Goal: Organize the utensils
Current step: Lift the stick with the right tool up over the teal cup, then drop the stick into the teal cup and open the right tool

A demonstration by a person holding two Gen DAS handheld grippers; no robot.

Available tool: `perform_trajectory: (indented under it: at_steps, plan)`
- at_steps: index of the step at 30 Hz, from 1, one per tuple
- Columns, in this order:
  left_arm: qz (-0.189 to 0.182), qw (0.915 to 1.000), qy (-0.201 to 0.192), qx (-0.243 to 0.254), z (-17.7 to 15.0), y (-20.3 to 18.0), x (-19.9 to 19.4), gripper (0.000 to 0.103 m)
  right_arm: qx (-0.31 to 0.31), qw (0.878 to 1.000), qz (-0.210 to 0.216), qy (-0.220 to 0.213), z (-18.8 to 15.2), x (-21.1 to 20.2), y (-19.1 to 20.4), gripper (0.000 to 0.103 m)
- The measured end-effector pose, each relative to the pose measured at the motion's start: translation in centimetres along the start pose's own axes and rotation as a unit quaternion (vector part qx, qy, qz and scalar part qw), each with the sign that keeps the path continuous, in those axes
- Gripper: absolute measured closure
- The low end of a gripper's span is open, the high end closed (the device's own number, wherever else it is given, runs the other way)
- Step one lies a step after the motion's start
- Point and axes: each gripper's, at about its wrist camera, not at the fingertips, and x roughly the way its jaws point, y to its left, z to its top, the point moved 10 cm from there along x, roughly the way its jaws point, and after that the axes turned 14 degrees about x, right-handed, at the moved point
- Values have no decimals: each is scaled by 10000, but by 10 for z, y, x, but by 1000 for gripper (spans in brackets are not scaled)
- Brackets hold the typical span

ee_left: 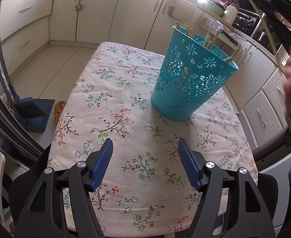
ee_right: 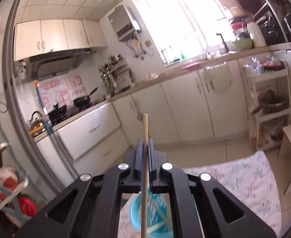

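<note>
Right wrist view: chopstick [ee_right: 145, 130] clamped above teal basket [ee_right: 155, 216]; cabinets [ee_right: 185, 107] beyond.

no legible text, labels or numbers anywhere

Left tool [ee_left: 145, 146] jaws spread, empty, right tool [ee_right: 145, 146] clamped, raised

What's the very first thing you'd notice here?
The bright teal basket full of wooden sticks, standing on the flowery tablecloth toward its far right. Then the right tool, pinching one wooden chopstick high above that basket, while the left tool hangs open over the cloth.
</note>
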Motion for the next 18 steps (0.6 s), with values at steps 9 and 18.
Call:
perform_trajectory:
  at_steps: [9, 18]
  plan:
    - [-53, 9999, -66, -141, 8, 7, -1, 31, 27, 9977, -675, -30, -19, 59, -43, 97]
    - [-12, 9998, -105, -139, 13, 7, -4, 28, -271, 9954, -755, 532, -61, 44, -56, 97]
